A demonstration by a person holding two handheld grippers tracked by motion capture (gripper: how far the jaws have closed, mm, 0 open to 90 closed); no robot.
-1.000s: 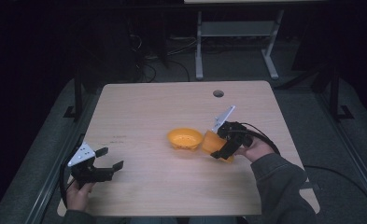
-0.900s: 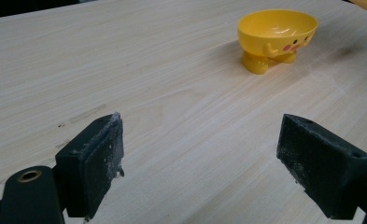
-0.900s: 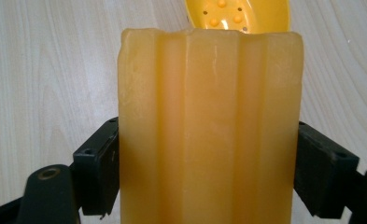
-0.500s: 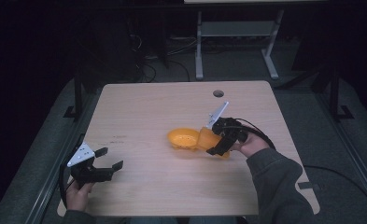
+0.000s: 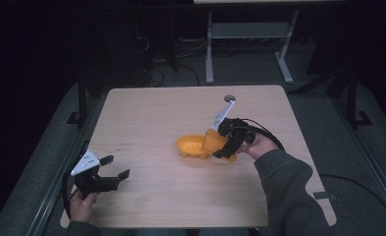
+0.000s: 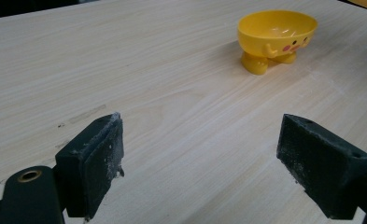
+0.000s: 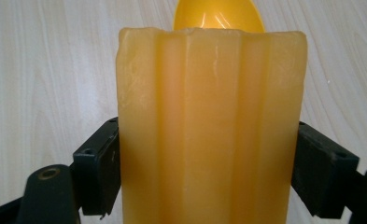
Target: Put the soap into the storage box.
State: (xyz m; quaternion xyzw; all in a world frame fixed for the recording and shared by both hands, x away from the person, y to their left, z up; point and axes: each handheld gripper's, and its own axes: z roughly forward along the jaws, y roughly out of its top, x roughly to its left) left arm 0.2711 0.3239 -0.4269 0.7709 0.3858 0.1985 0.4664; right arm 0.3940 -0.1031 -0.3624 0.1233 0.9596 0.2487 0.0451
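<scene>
A small yellow bowl [image 5: 190, 146] on short feet, with a little face on its side, stands near the middle of the wooden table [image 5: 146, 113]; it appears as the yellow bowl [image 6: 277, 37] in the left gripper view. My right gripper [image 5: 219, 145] is shut on a pale orange ribbed block [image 5: 213, 141], held at the bowl's right rim. Up close, the orange block [image 7: 211, 126] sits between both pads, with the bowl's rim [image 7: 218, 16] just beyond it. My left gripper [image 5: 113, 167] rests open at the table's front left, nothing between its pads [image 6: 93, 158].
A round hole [image 5: 229, 98] sits in the tabletop at the back. Beyond the far edge stands a grey metal frame [image 5: 247, 37] on the dark floor. A cable [image 5: 264, 130] trails from the right gripper over the table's right side.
The right gripper has carried the orange block leftward, from beside the bowl to its right rim. The left gripper has stayed still and open.
</scene>
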